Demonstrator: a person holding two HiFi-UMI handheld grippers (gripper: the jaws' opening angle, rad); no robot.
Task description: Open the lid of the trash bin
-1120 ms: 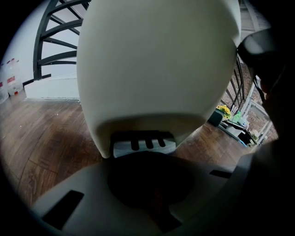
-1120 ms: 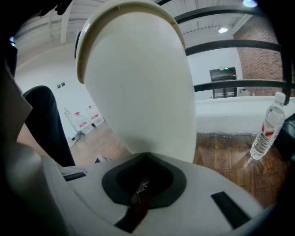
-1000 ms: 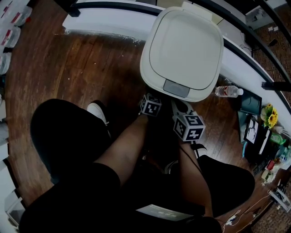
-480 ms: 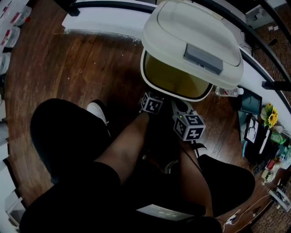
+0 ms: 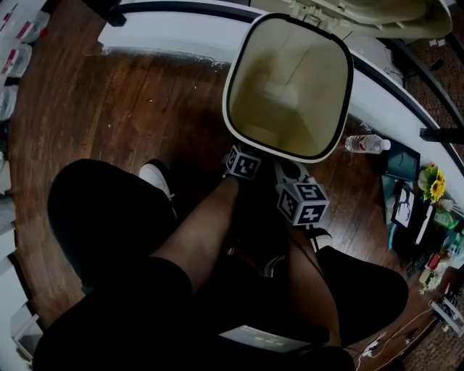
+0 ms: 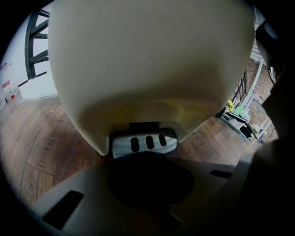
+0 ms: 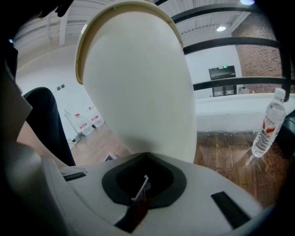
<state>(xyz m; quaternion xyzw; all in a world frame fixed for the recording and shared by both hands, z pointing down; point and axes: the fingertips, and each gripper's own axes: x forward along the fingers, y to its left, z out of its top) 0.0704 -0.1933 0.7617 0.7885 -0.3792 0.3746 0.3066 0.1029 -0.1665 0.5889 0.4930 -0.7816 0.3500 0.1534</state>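
The cream trash bin [image 5: 230, 87] stands open, and I look down into its yellowish inside. Its lid [image 5: 377, 14] is swung up and back, at the top edge of the head view. Both grippers sit low at the bin's front base. My left gripper [image 5: 245, 153] has its tip under the rim; in the left gripper view this gripper [image 6: 150, 168] rests against the grey pedal [image 6: 144, 143] with three slots. My right gripper [image 5: 291, 174] is beside it, to the right, with the bin wall [image 7: 138, 83] just ahead of its tip [image 7: 145, 177]. Both look shut, holding nothing.
A clear water bottle [image 5: 366, 143] stands on the wooden floor right of the bin [image 7: 267, 124]. A white ledge with dark railing [image 5: 167, 32] runs behind the bin. Cluttered items with yellow flowers [image 5: 433, 185] lie far right. The person's legs and white shoe [image 5: 154, 176] are behind the grippers.
The lid rose from flat shut, through half-raised, to fully swung back, and the bin's inside now shows. Both grippers stayed almost where they were at the base.
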